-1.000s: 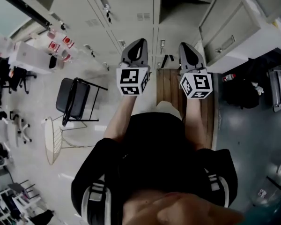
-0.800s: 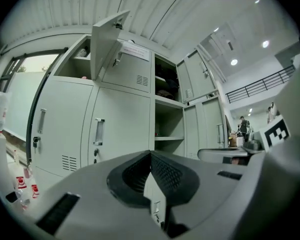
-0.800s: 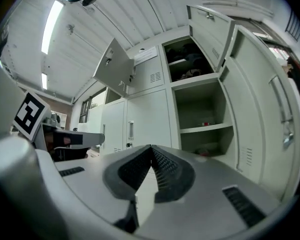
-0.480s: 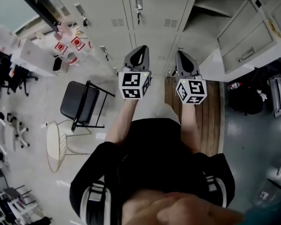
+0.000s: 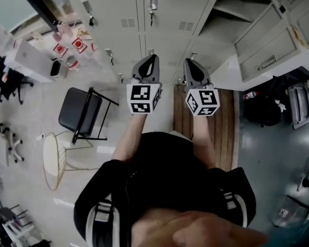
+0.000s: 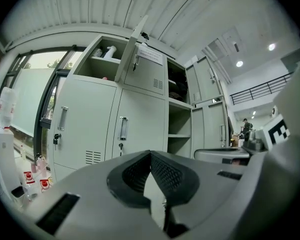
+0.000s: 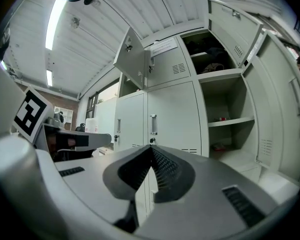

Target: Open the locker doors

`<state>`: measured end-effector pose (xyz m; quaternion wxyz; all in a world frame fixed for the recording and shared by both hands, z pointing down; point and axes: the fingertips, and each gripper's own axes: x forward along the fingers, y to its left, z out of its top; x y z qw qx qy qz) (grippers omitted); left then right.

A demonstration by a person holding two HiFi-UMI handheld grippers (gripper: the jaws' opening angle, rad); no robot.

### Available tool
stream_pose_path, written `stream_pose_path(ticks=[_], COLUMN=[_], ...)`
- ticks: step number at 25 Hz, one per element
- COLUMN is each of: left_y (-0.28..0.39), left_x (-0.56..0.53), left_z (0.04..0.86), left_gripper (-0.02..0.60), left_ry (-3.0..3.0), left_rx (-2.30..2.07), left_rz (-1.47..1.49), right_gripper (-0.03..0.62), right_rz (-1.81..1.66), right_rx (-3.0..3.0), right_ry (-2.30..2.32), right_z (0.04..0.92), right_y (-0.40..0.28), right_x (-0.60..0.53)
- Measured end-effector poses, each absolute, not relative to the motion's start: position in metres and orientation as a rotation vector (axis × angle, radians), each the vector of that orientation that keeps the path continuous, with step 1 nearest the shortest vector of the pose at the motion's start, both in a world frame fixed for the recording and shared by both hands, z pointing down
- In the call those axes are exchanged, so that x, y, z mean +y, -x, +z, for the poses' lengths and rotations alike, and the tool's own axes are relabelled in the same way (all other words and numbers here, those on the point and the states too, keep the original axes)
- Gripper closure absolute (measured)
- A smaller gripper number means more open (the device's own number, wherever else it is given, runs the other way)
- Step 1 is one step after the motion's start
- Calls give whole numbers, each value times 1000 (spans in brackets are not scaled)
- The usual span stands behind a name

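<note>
Head view: a person faced the bank of lockers [image 5: 165,14] with both arms held out level. The left gripper [image 5: 153,58] and right gripper [image 5: 188,62] sat side by side, tips near the locker fronts and touching nothing. The doors straight ahead were shut. To the right, a tall locker [image 5: 224,22] stood open with its doors [image 5: 262,40] swung wide. A folding chair [image 5: 77,112] stood to the left.

Left gripper view: the jaws were pressed together with nothing between them. Ahead was a shut lower door [image 6: 137,129] with an upright handle [image 6: 123,128]. The upper compartment [image 6: 97,64] was open, its door [image 6: 132,51] ajar, and a pale bottle [image 6: 110,51] stood inside. To the right was an open shelved bay [image 6: 179,126]; I could not make out its contents.

Right gripper view: the jaws met tip to tip, holding nothing. A shut door [image 7: 172,116] lay ahead, and an upper door [image 7: 132,59] hung open. In the open locker to the right, dark bundled things [image 7: 212,59] filled the top compartment, and a small red item [image 7: 221,118] sat on the shelf below.
</note>
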<state>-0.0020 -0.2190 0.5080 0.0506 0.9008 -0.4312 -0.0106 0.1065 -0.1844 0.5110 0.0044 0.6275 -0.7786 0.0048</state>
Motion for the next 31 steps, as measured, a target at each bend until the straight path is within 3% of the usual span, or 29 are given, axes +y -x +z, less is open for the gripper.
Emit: stream_pose_path(ticks=[31], left_y=[-70], left_x=[-230], left_z=[525], left_gripper=[572], left_ry=[-2739], left_rx=[-1298], left_rz=[51], right_gripper=[577], right_rz=[65], right_rx=[-2435], right_ry=[-1914], right_z=[522], right_y=[-162], right_x=[-190])
